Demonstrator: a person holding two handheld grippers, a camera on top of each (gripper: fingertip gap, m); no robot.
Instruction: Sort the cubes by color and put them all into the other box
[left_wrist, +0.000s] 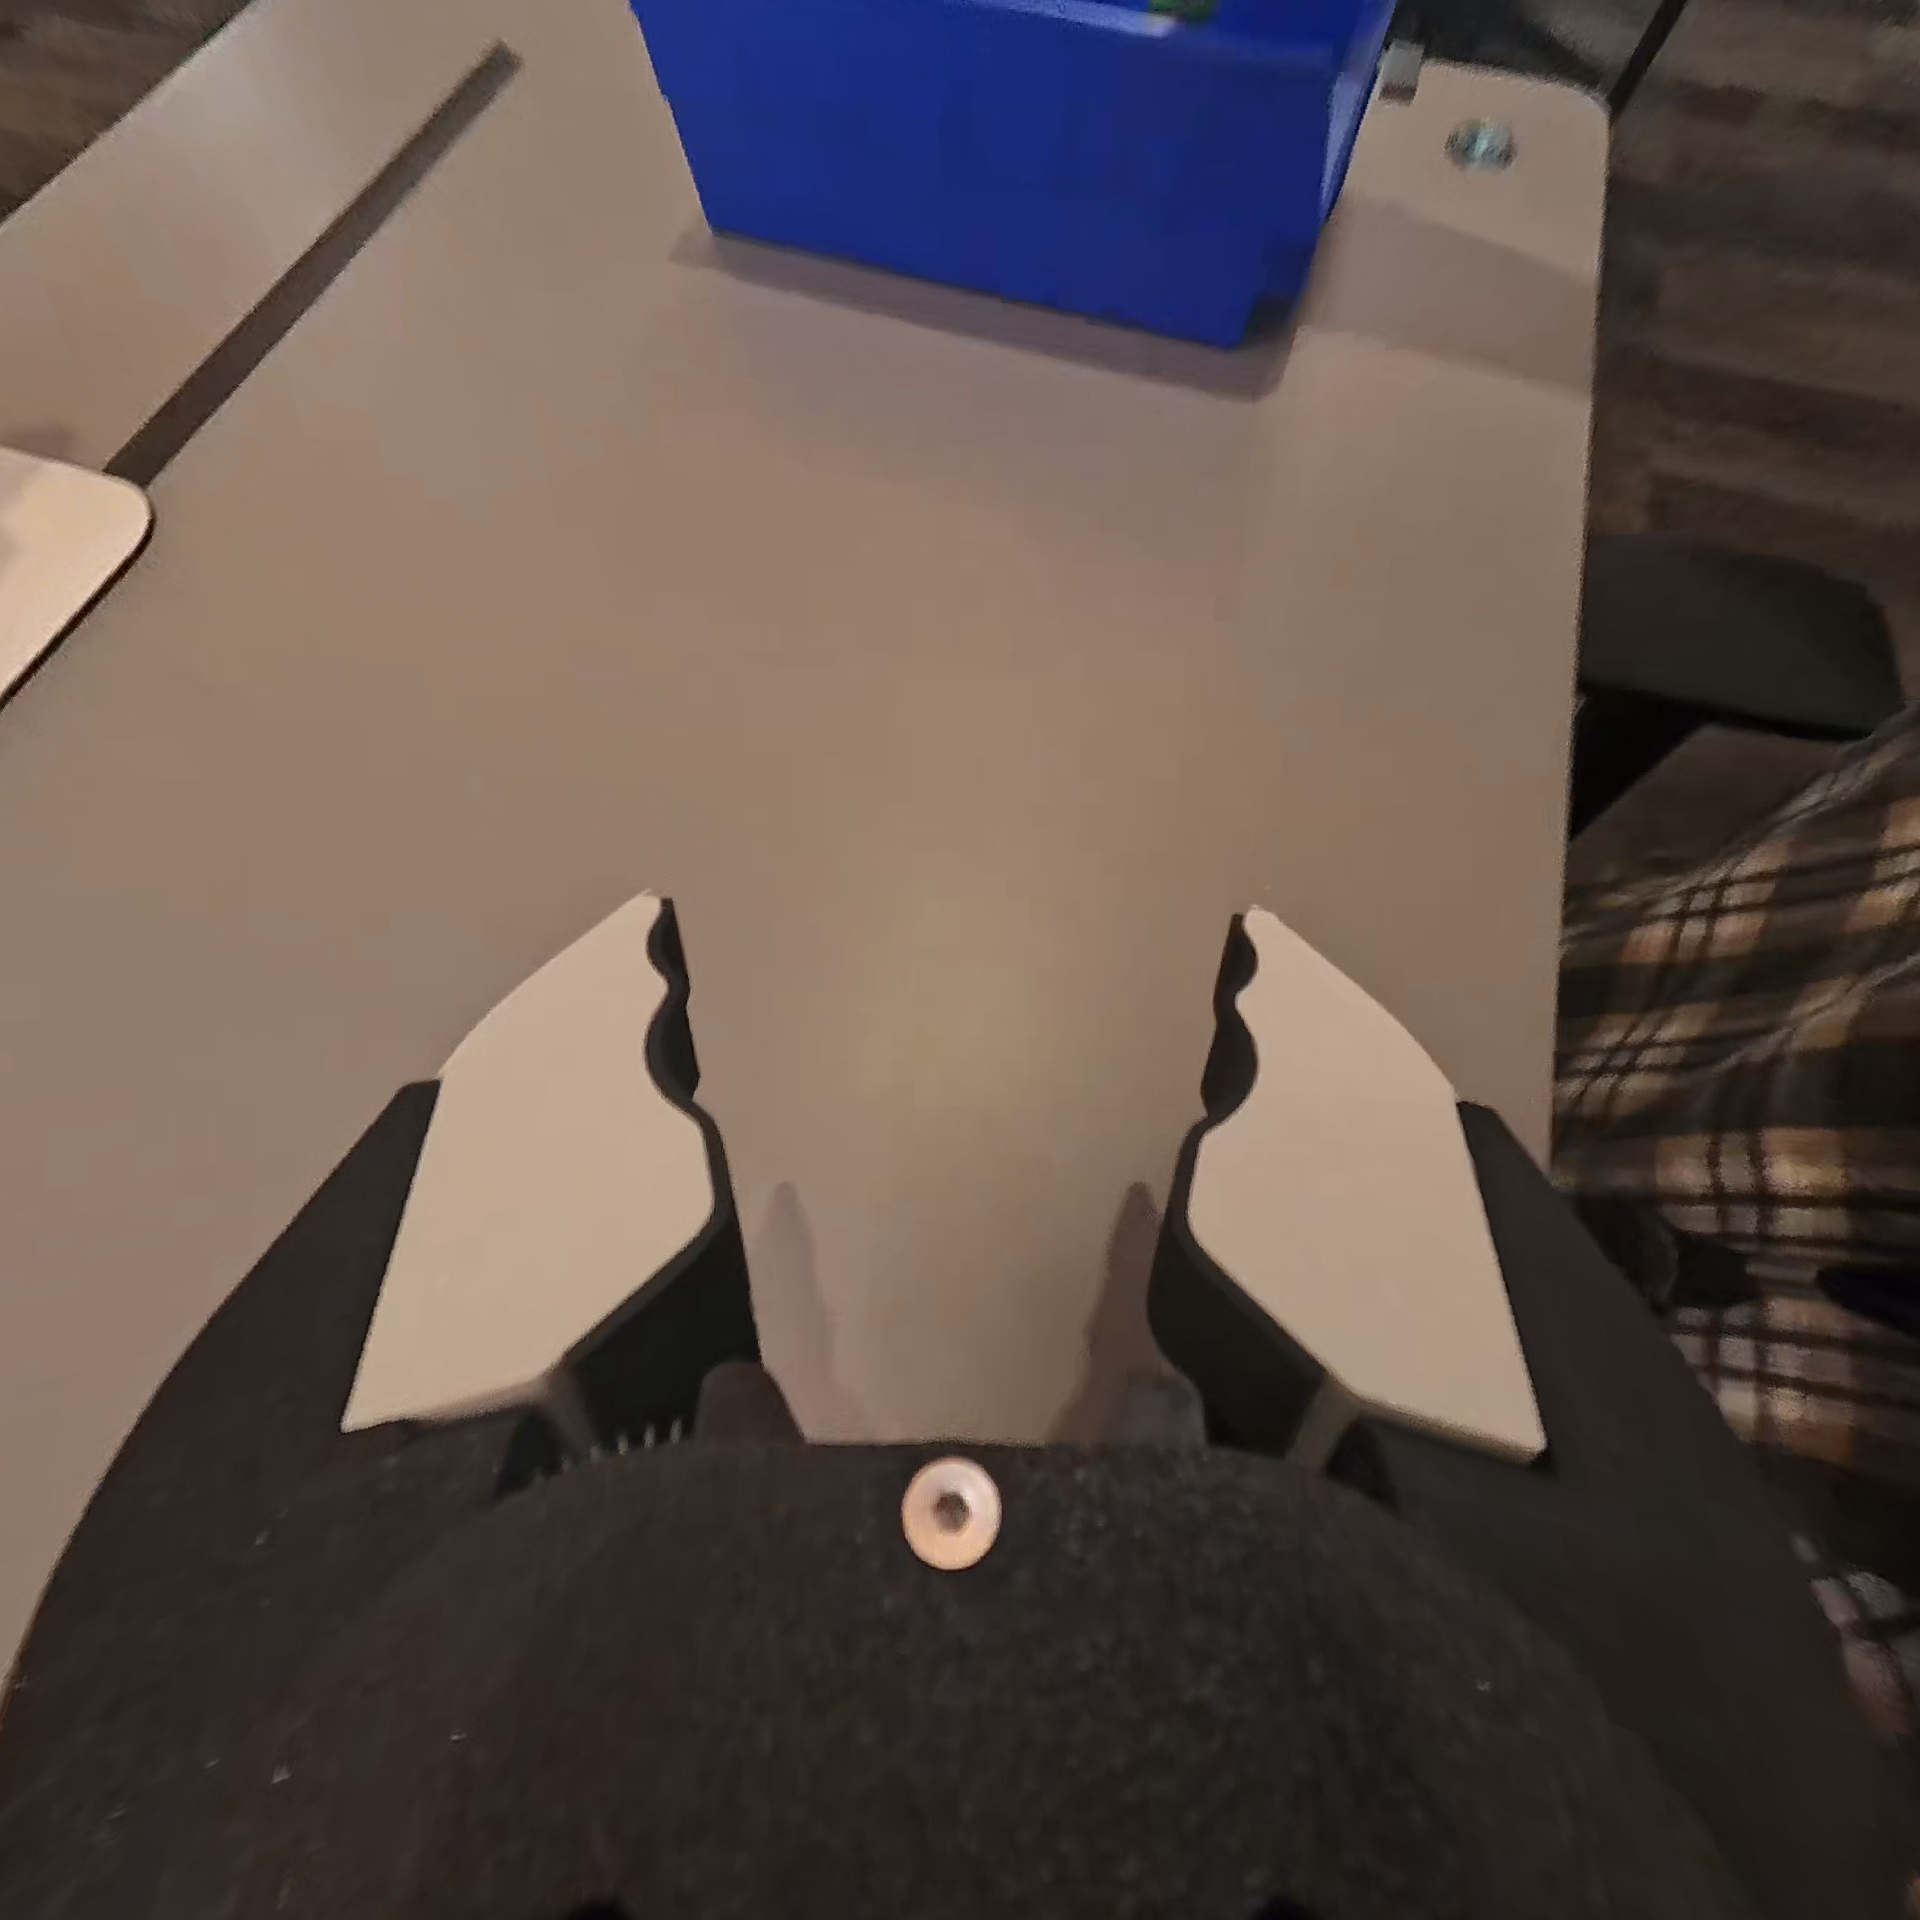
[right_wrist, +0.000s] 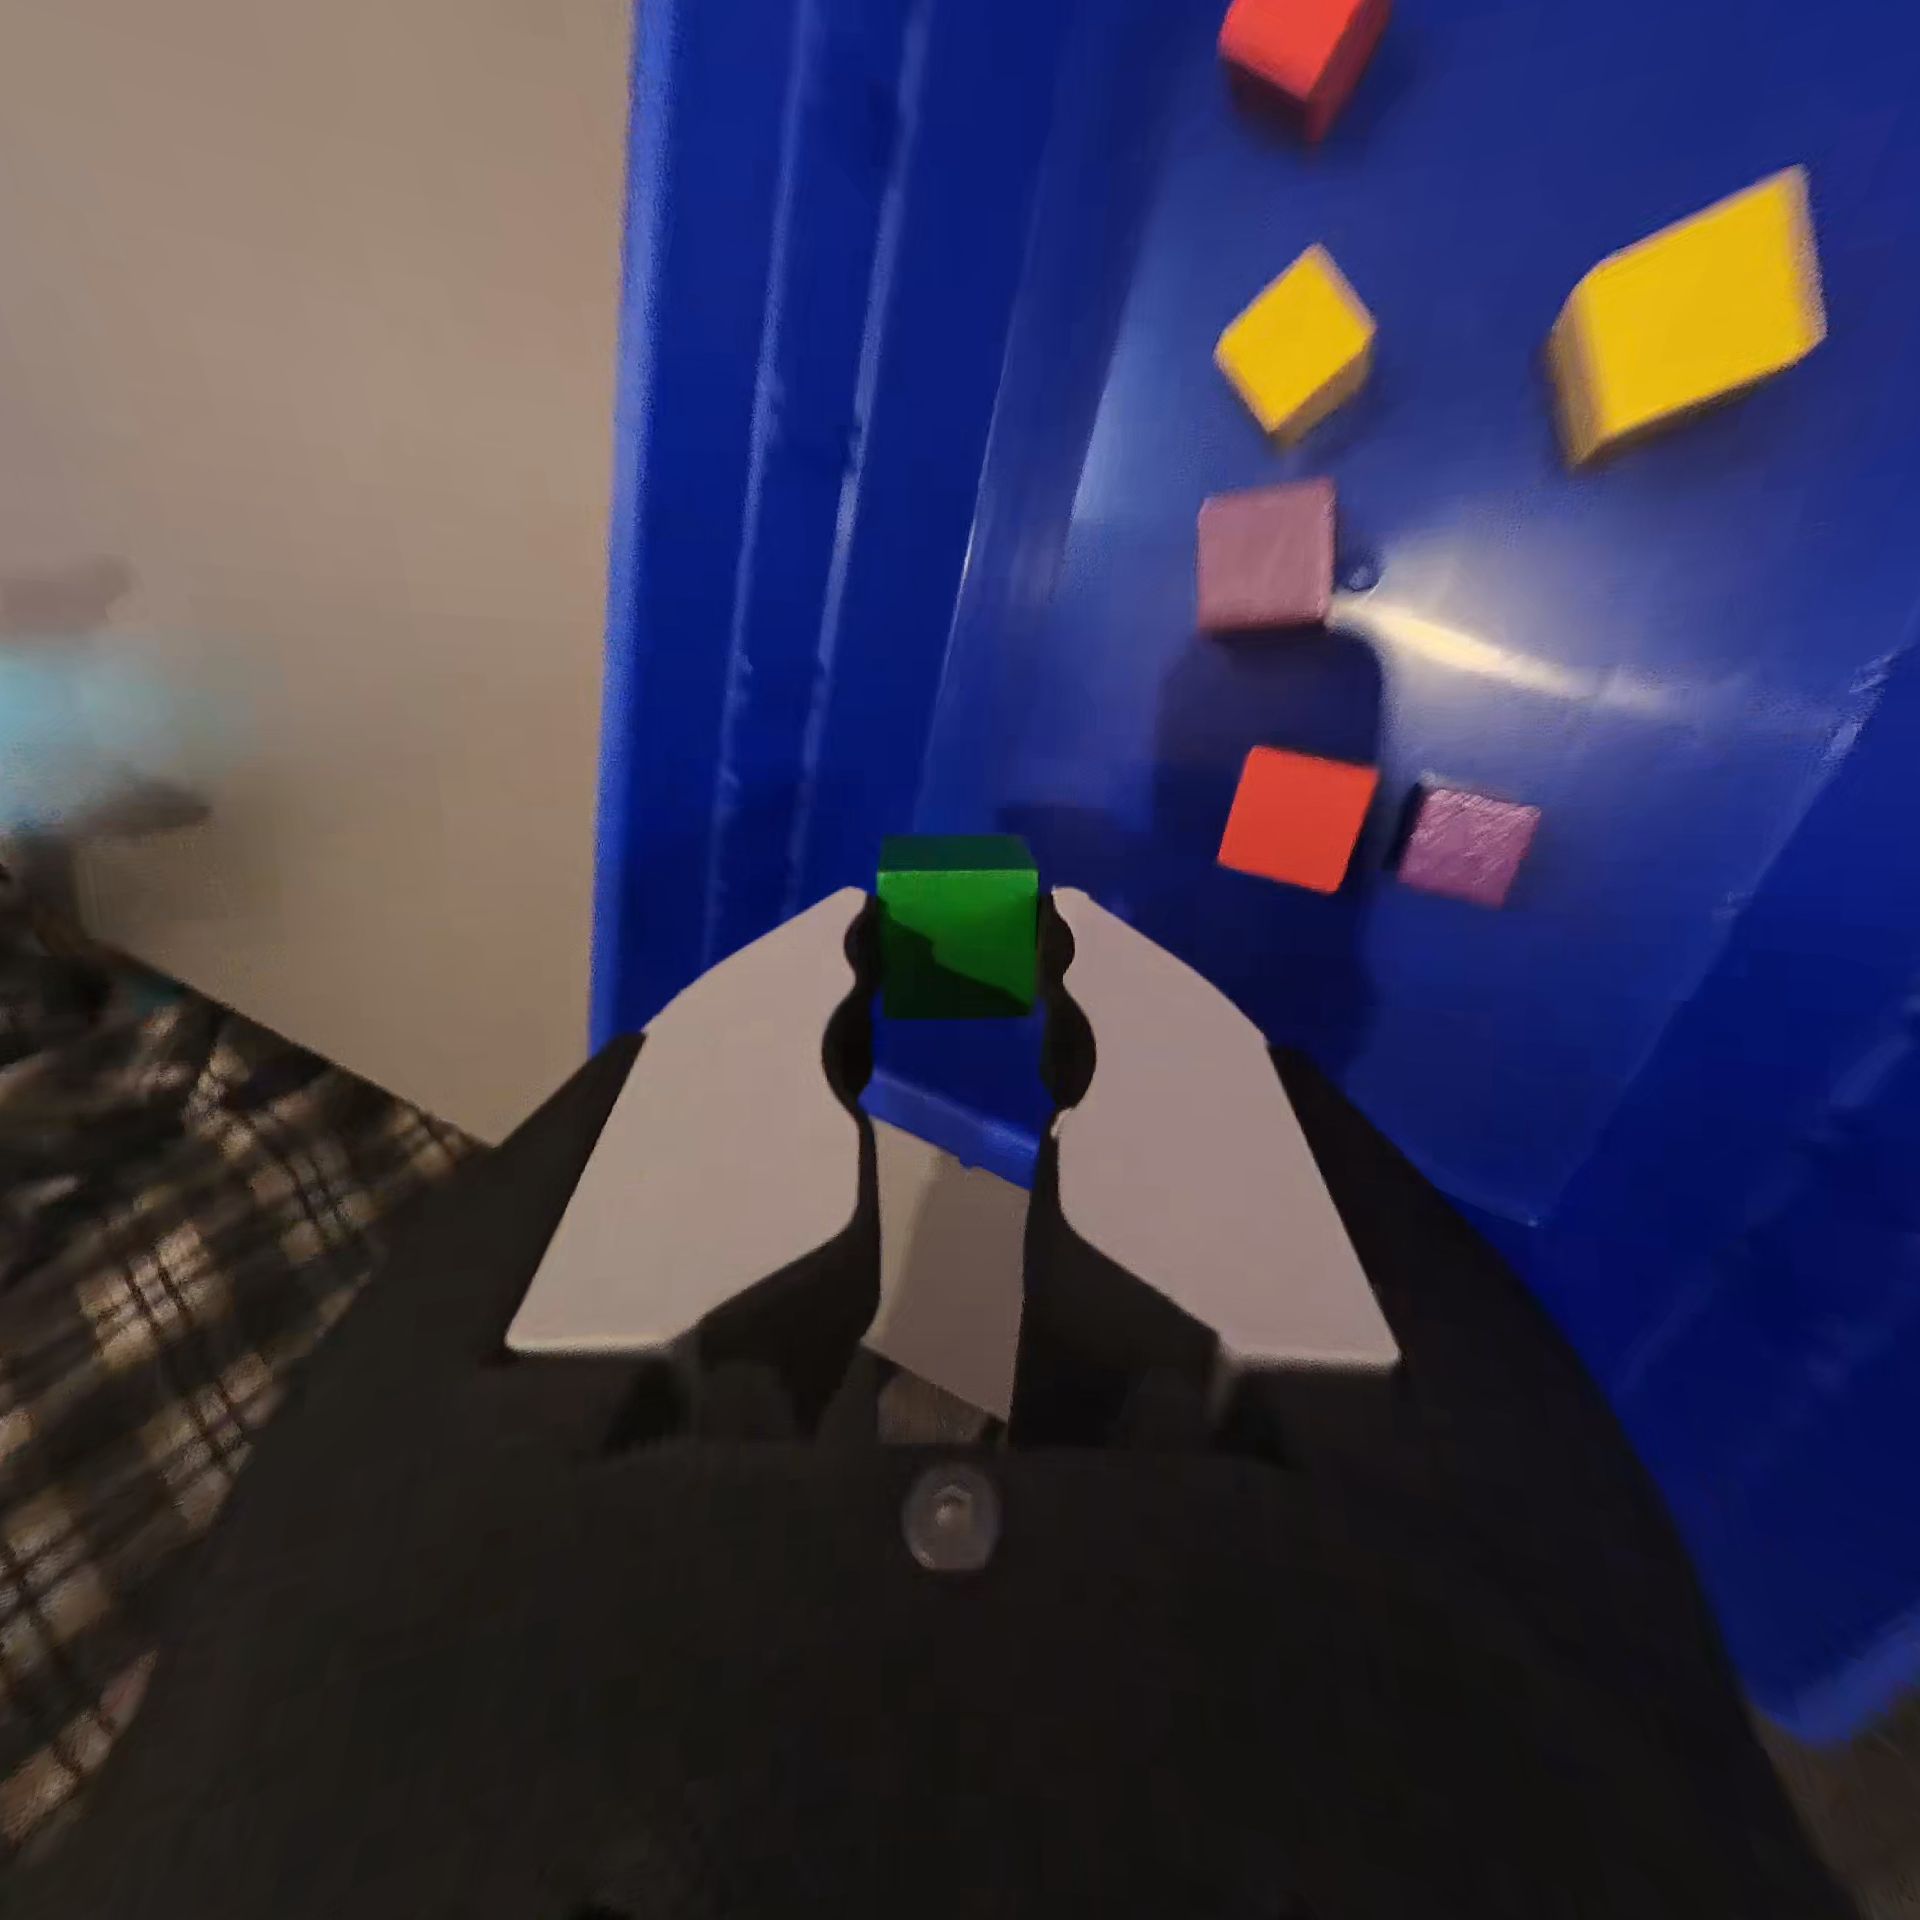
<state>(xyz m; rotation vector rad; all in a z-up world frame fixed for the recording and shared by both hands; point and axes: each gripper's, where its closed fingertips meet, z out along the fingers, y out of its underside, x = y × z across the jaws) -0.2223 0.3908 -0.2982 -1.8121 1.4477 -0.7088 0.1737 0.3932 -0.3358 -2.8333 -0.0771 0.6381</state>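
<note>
In the right wrist view my right gripper (right_wrist: 957, 935) is shut on a green cube (right_wrist: 957, 935), both pads pressed on its sides, held above the near wall of a blue box (right_wrist: 790, 520). On the box floor lie two yellow cubes (right_wrist: 1294, 343) (right_wrist: 1688, 317), two purple cubes (right_wrist: 1265, 554) (right_wrist: 1467, 847) and two red cubes (right_wrist: 1297, 818) (right_wrist: 1299, 57). In the left wrist view my left gripper (left_wrist: 951, 925) is open and empty over the bare table (left_wrist: 883, 623), with a blue box (left_wrist: 997, 156) standing farther ahead.
The table's right edge (left_wrist: 1579, 623) runs beside a dark chair and plaid cloth (left_wrist: 1745, 987). A slot (left_wrist: 312, 260) cuts the tabletop at the left. Plaid cloth (right_wrist: 156, 1299) also lies left of the box in the right wrist view.
</note>
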